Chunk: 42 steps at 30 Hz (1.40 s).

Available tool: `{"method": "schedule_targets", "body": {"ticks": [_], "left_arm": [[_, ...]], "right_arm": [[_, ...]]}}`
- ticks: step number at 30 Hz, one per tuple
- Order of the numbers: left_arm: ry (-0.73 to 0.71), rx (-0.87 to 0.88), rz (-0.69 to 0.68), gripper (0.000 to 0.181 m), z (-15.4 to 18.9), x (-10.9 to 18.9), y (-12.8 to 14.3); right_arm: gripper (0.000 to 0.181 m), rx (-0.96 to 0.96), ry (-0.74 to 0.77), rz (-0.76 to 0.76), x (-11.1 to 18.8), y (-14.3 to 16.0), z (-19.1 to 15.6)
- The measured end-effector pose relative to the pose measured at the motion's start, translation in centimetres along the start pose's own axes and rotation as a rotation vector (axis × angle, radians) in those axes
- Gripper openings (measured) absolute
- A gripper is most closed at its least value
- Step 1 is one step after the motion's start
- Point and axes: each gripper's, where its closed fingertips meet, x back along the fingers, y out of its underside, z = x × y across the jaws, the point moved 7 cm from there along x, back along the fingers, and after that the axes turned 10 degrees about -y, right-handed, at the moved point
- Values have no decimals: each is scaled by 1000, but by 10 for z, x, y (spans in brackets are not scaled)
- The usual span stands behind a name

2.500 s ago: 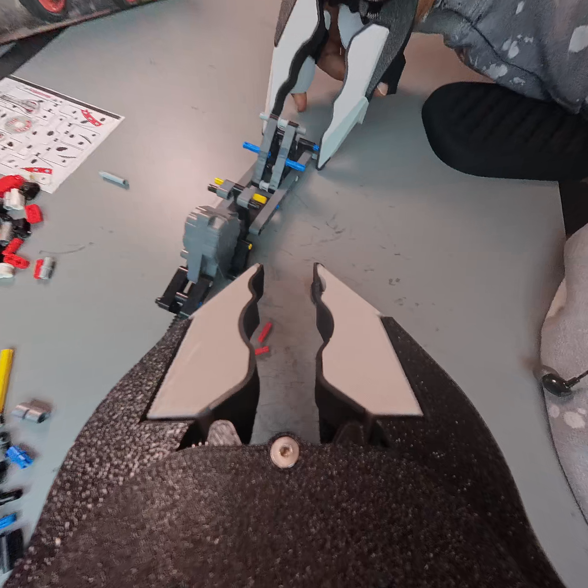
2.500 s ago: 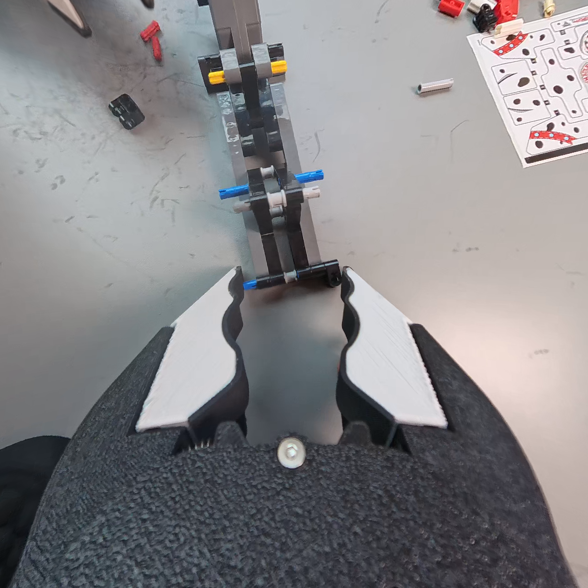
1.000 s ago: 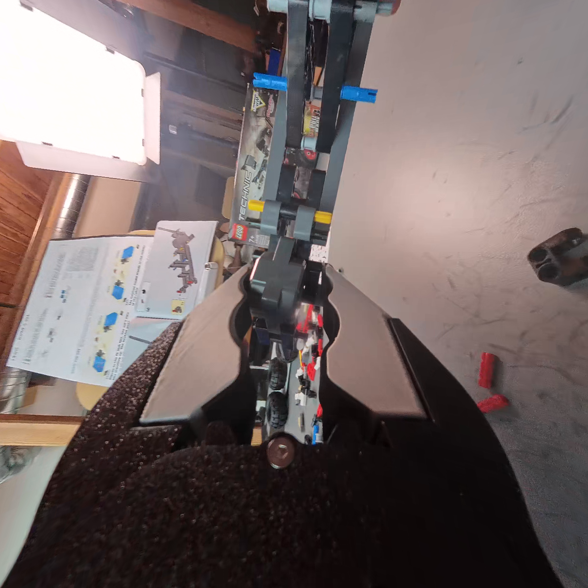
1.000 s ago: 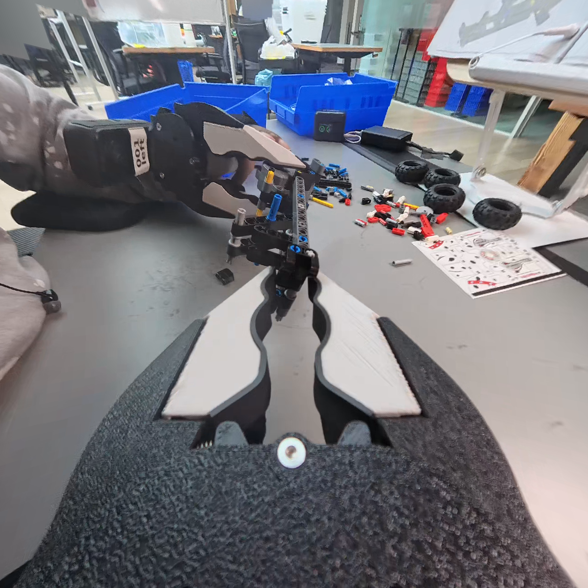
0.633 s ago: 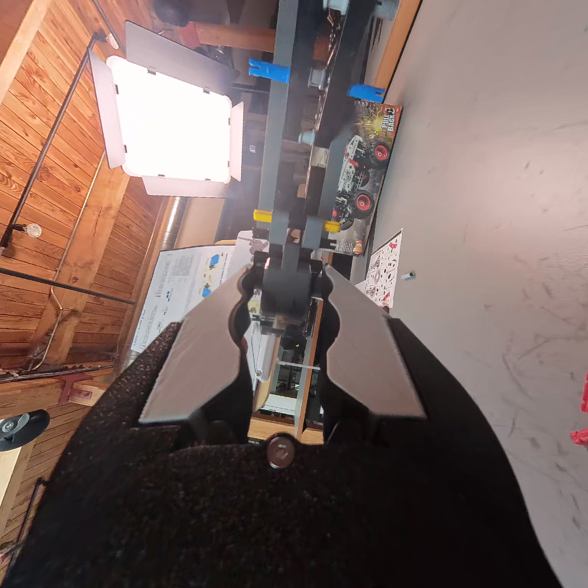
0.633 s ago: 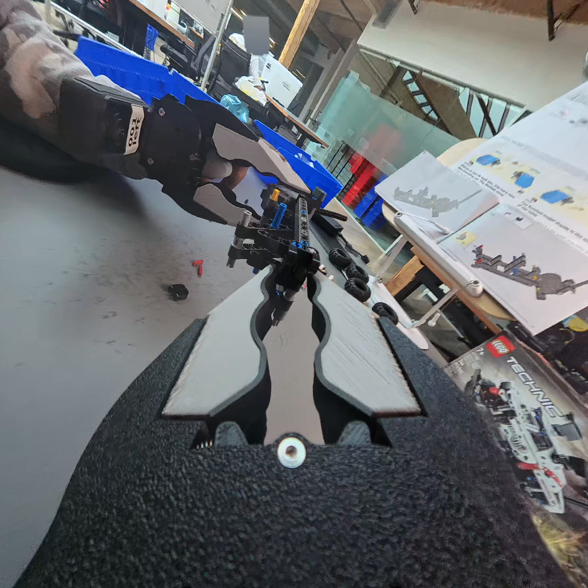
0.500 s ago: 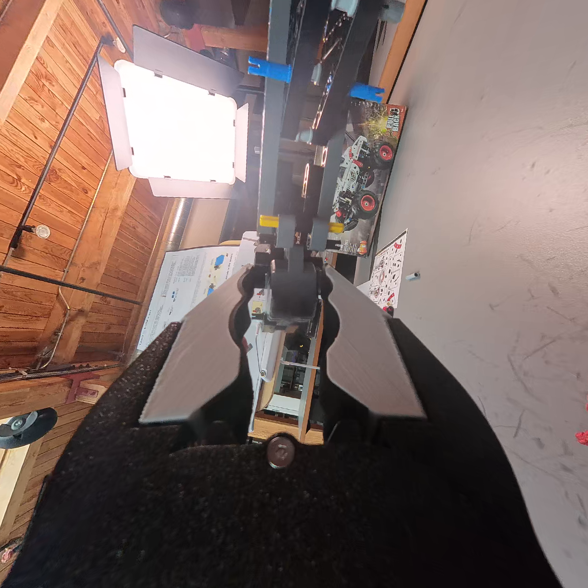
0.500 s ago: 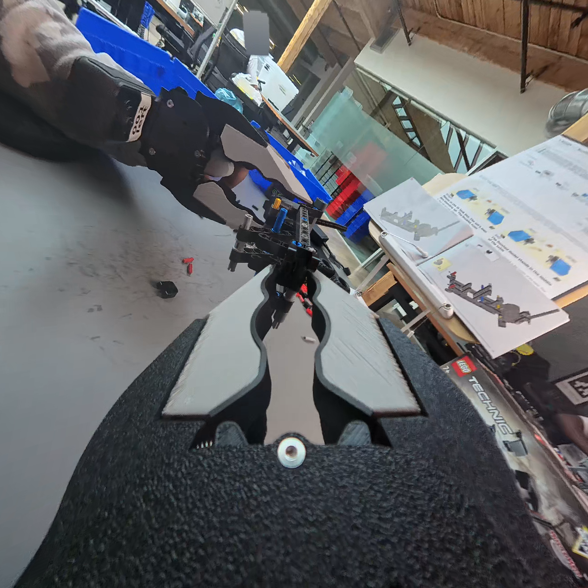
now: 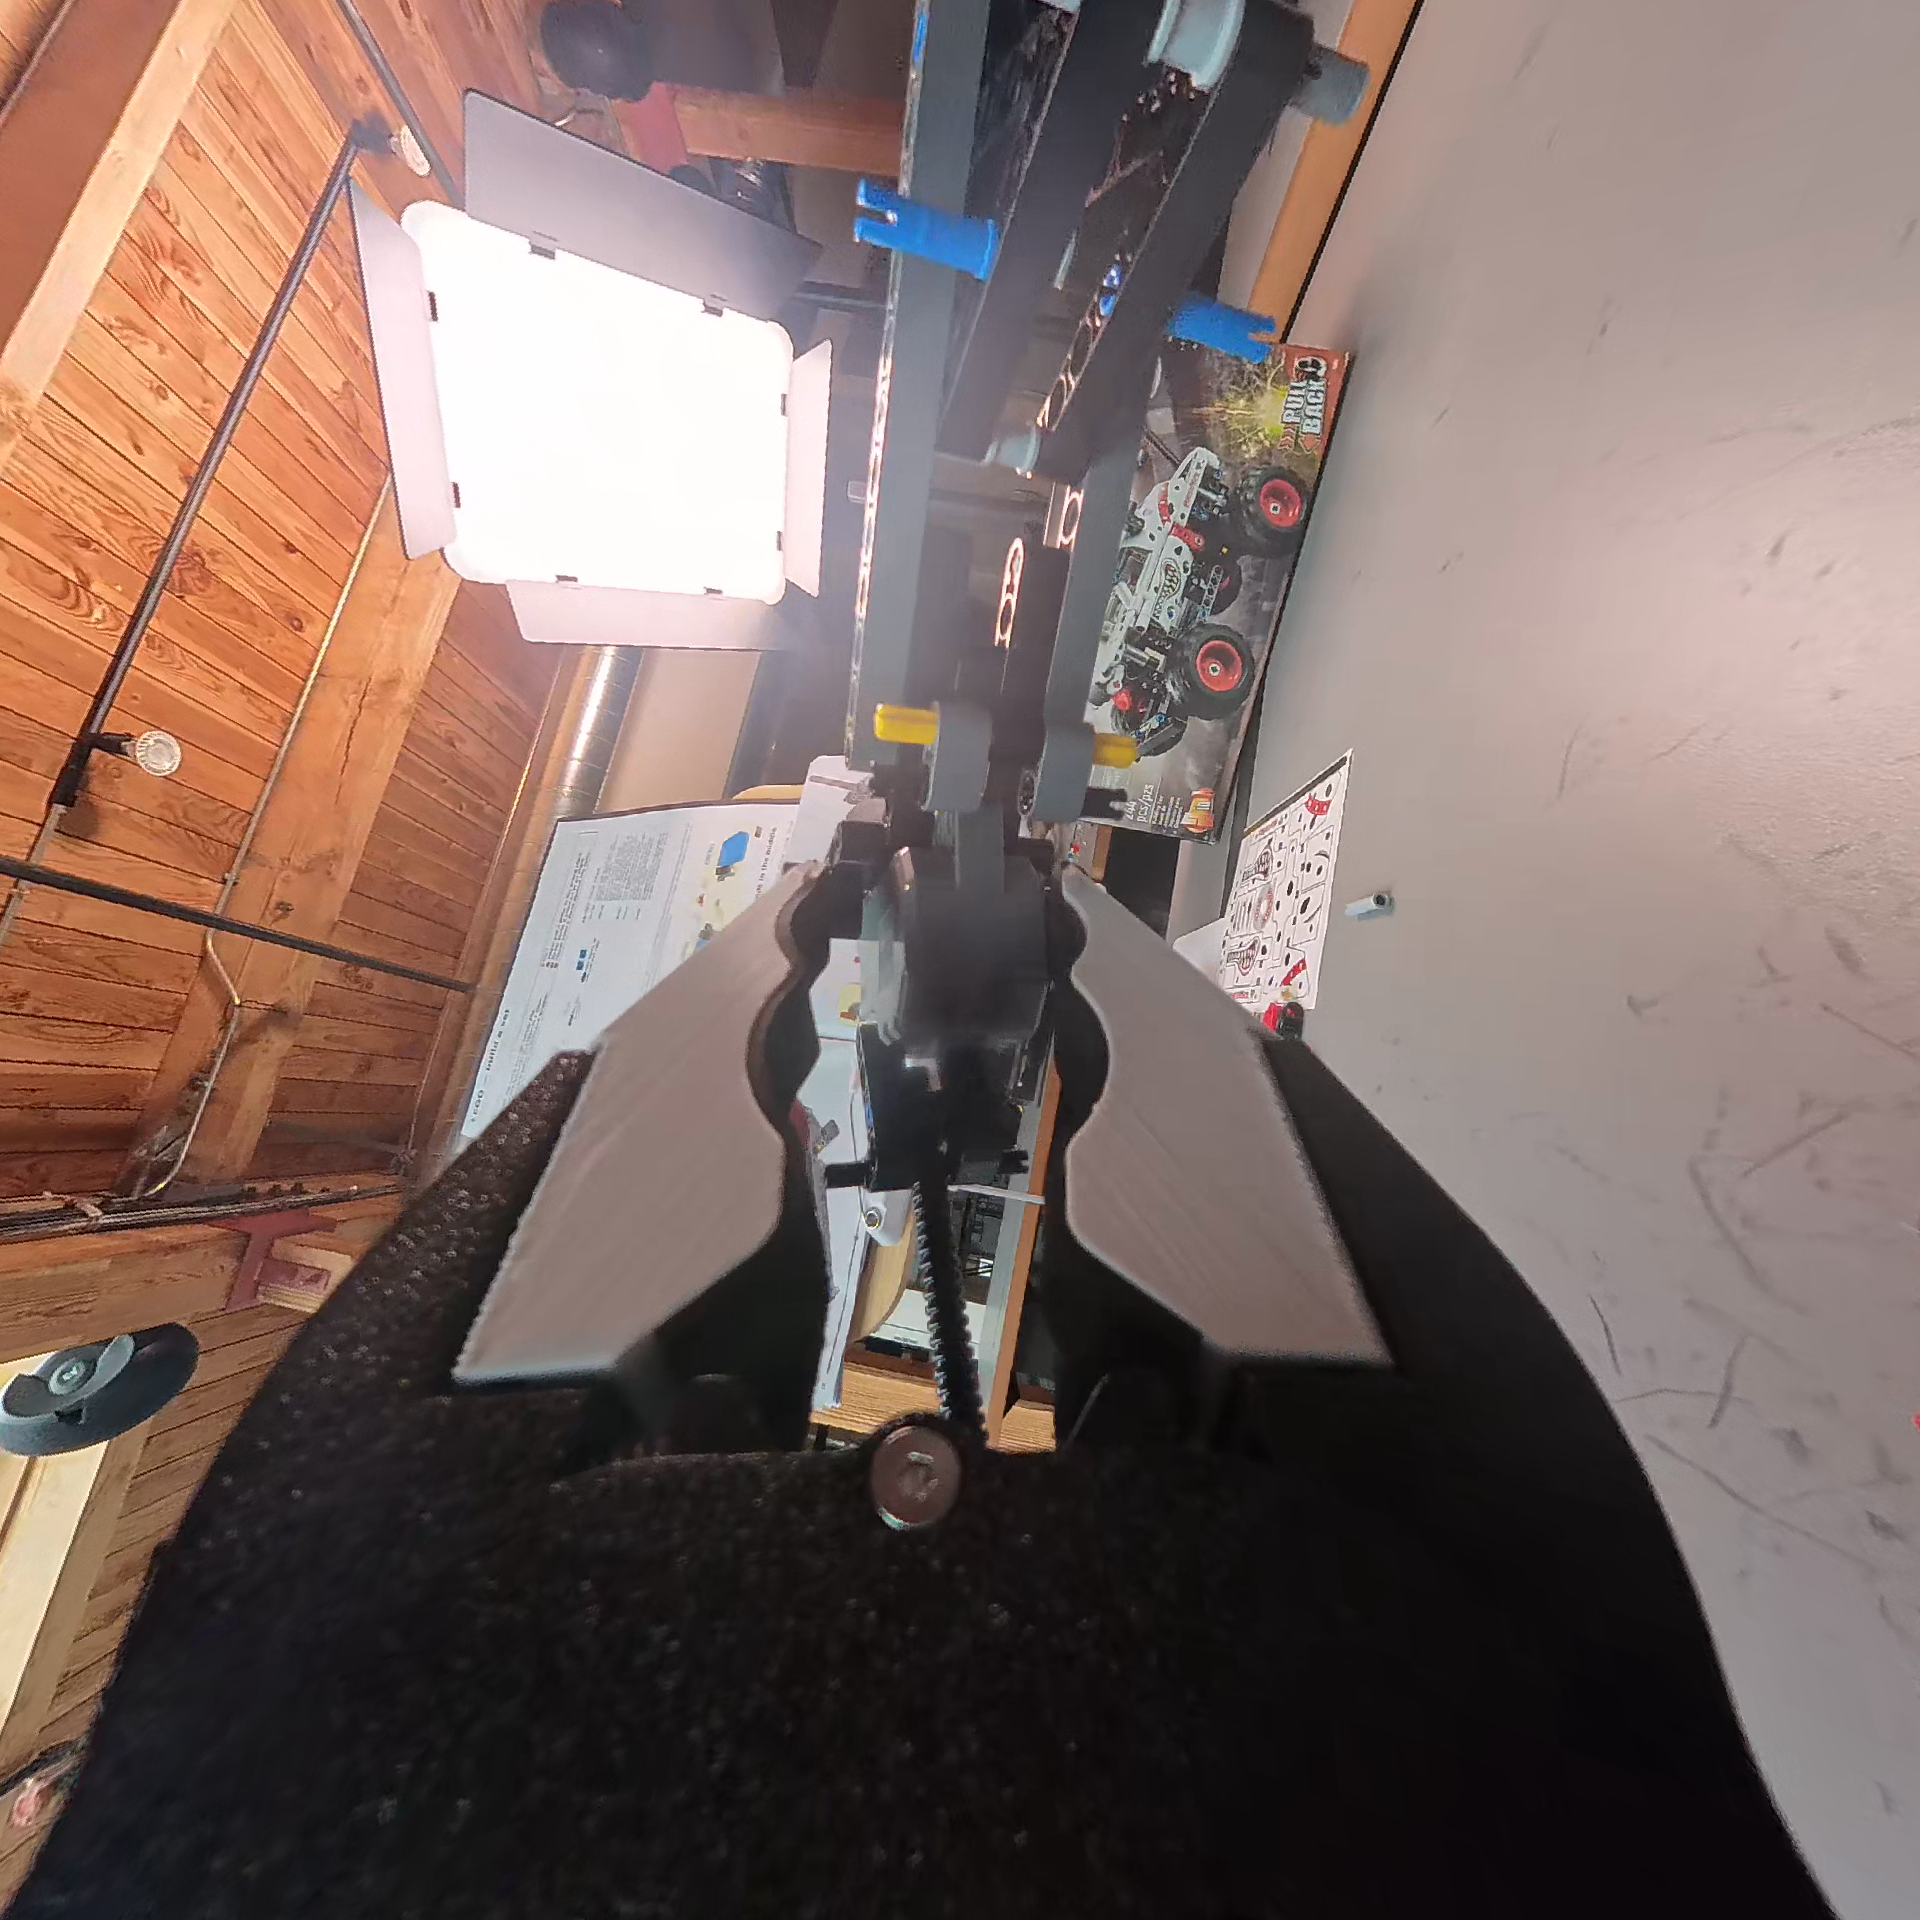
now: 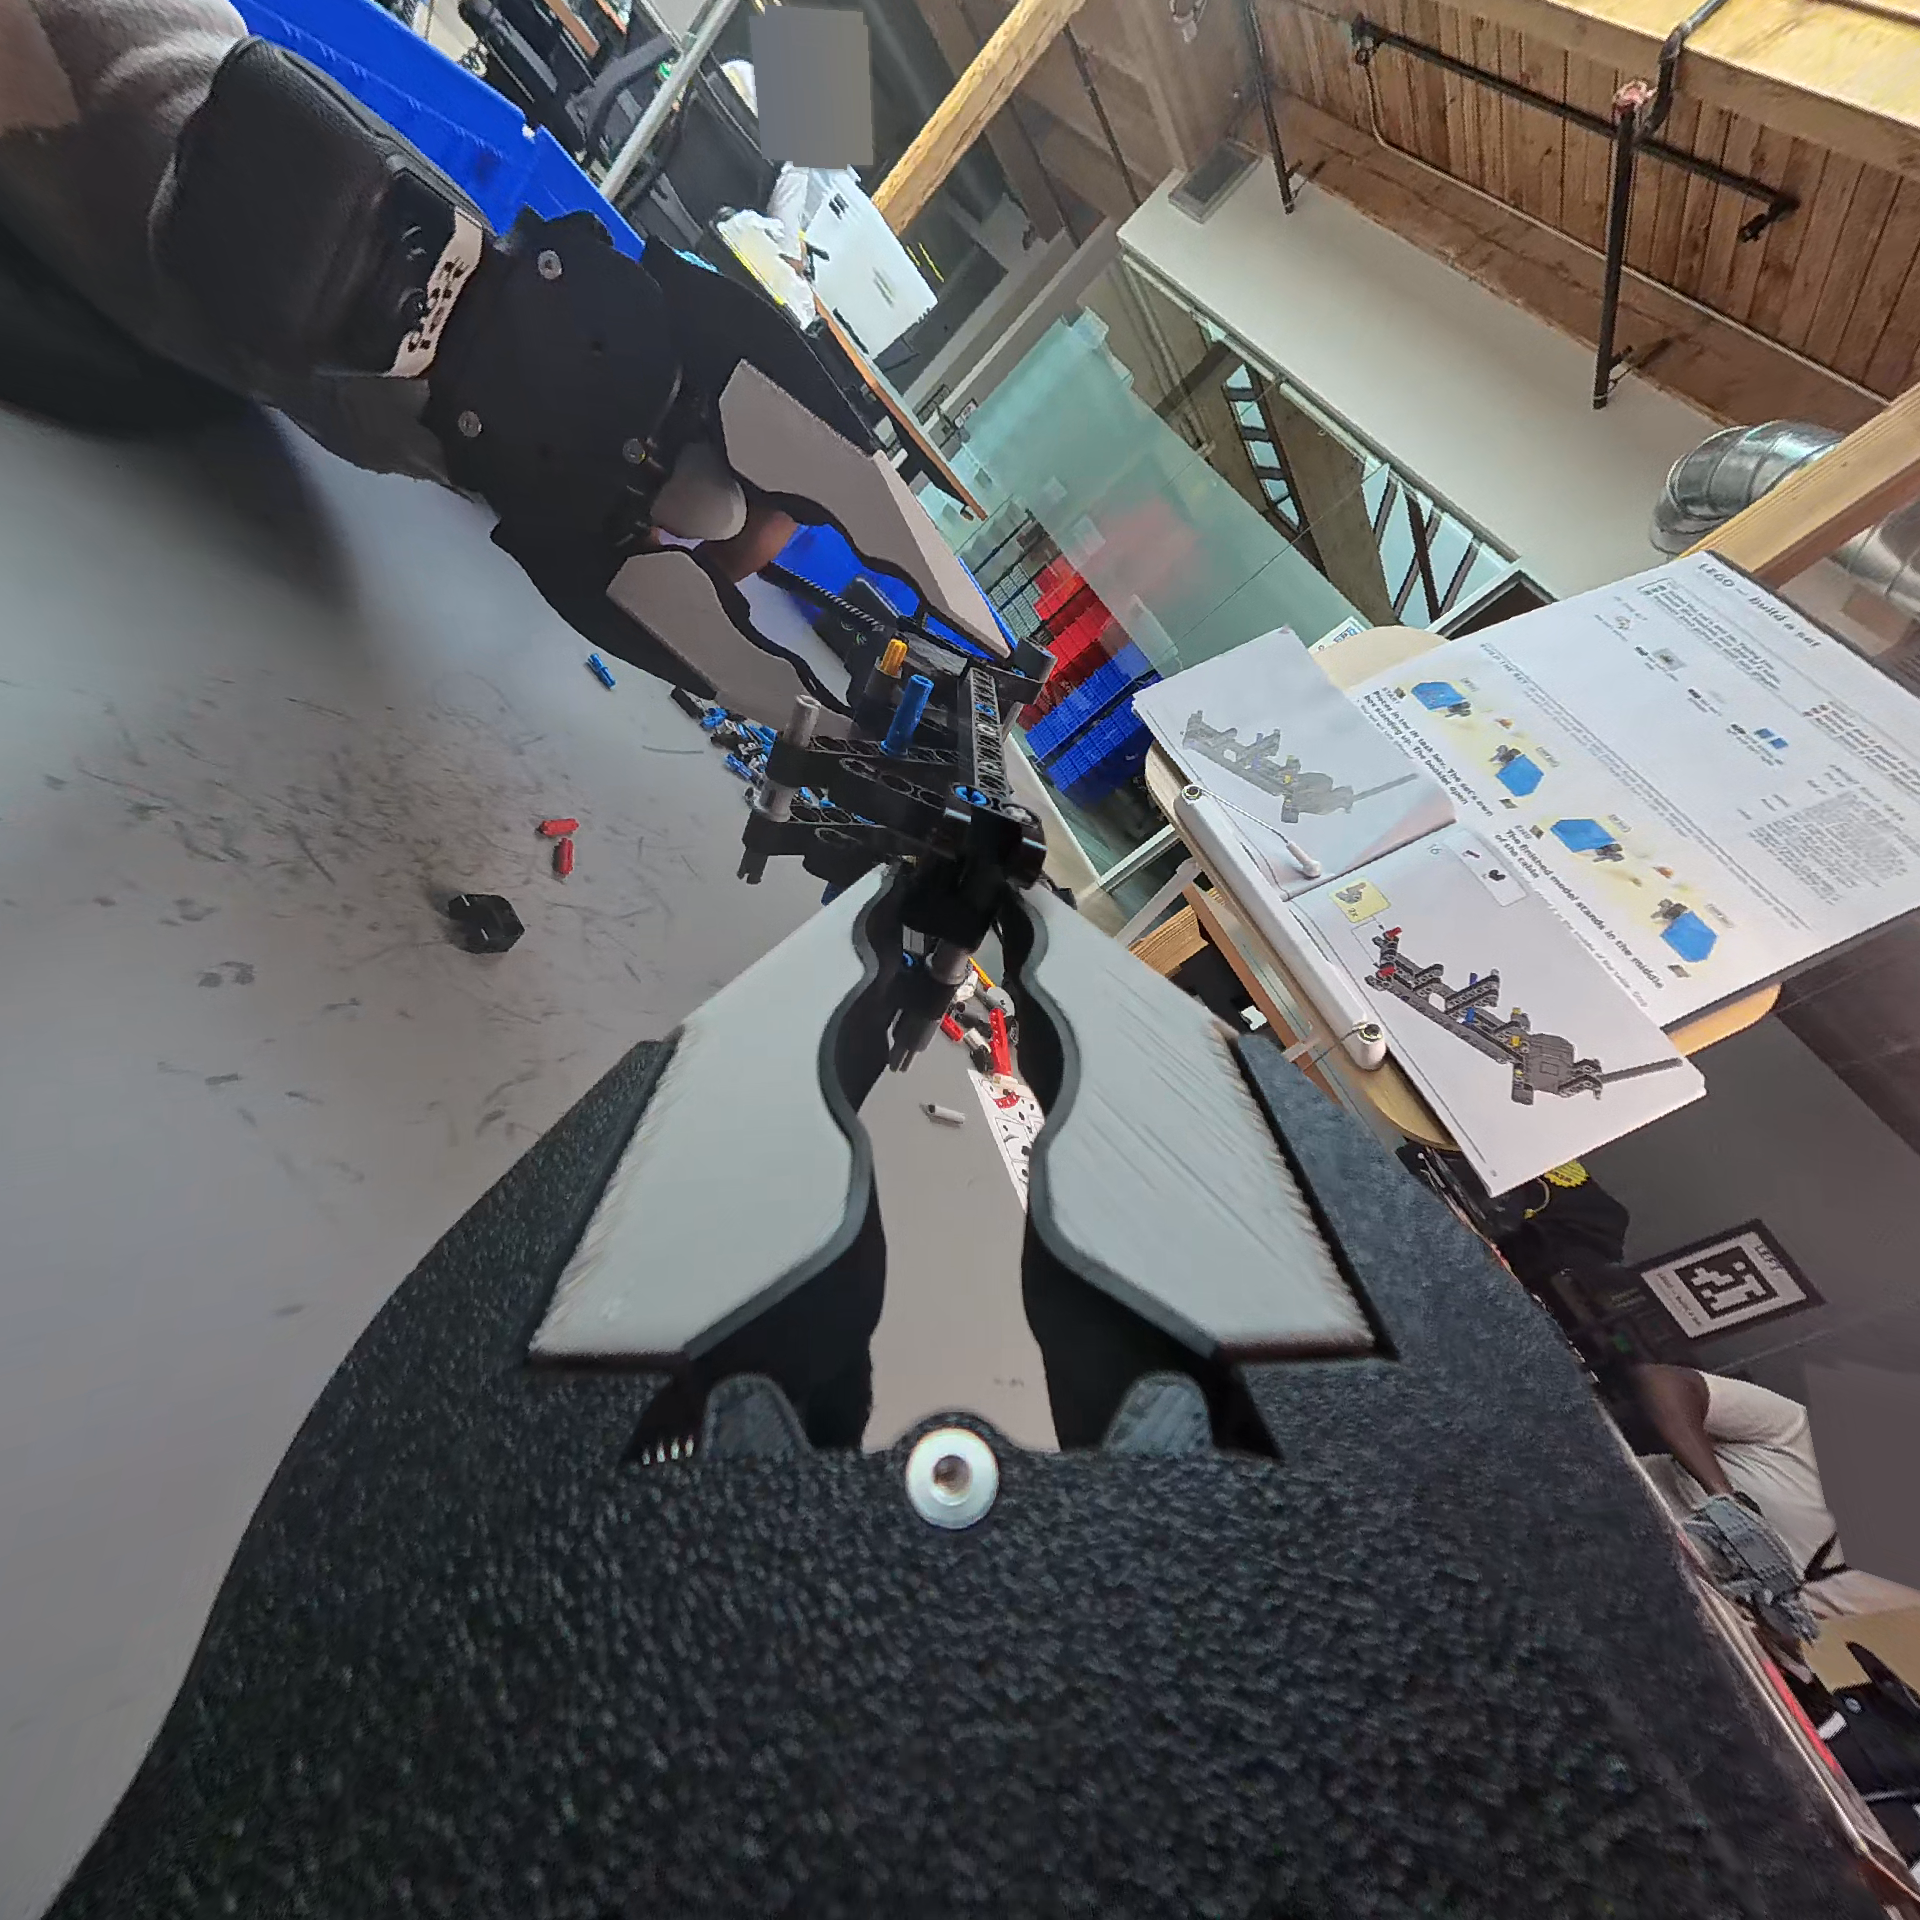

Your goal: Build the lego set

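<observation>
The lego chassis (image 9: pixel 920 416) is a long dark grey and black beam frame with blue pins and a yellow axle. It is held in the air above the grey table (image 9: pixel 1610 727). My left gripper (image 9: pixel 945 904) is shut on its grey motor-block end, and a black toothed strip hangs down between the fingers. My right gripper (image 10: pixel 956 894) is shut on the black cross-piece at the other end of the chassis (image 10: pixel 894 790). The left gripper (image 10: pixel 920 681) also shows in the right wrist view, at the far end of the chassis.
On the table lie a small black piece (image 10: pixel 485 922), two red pins (image 10: pixel 559 842) and several loose parts (image 10: pixel 977 1029). An open instruction booklet (image 10: pixel 1507 935) stands on a stand beside the table. The lego box (image 9: pixel 1195 582), a sticker sheet (image 9: pixel 1283 894) and a bright light panel (image 9: pixel 603 405) are beyond.
Both grippers have shut on the chassis ends and lifted it off the table. They have tipped and rolled it in the air; in the last half second it rolled a little more.
</observation>
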Motion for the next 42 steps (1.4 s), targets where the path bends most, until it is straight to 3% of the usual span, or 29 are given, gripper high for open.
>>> {"method": "schedule_targets", "body": {"ticks": [3,5,9,12,15,21,23,24,25,28,32,38,42], "left_arm": [[52,25,-9,42,3,-1,2],[160,85,-39,42,9,-2,6],[568,316,-127,43,28,-1,14],[860,473,-208,42,38,2,19],[1053,588,-249,42,43,0,26],[1300,667,-242,42,45,-21,31],[1358,660,-243,41,47,-29,31],[1378,656,-244,40,49,-32,31],[1402,648,-239,29,51,-34,30],[1415,669,-231,29,54,-37,32],[1426,732,-246,29,56,-36,38],[1516,711,-235,29,54,-34,42],[1580,677,-268,30,53,-37,43]], "right_arm": [[18,-101,-23,7,-1,6,1],[18,-316,-55,-17,-3,21,6],[19,-758,-199,-129,-7,55,6],[23,-890,-279,-165,-11,66,-2],[29,-962,-309,-174,-12,72,-4],[31,-1097,-302,-127,-7,76,6],[31,-1247,-296,-138,-4,85,8],[33,-1327,-288,-142,-3,91,9],[57,-1384,-258,-136,-1,96,10],[58,-1505,-209,-119,11,108,15],[63,-1310,-172,-226,16,112,14],[86,-962,-317,-320,1,92,2],[83,-854,-371,-427,-4,92,-10]]}}
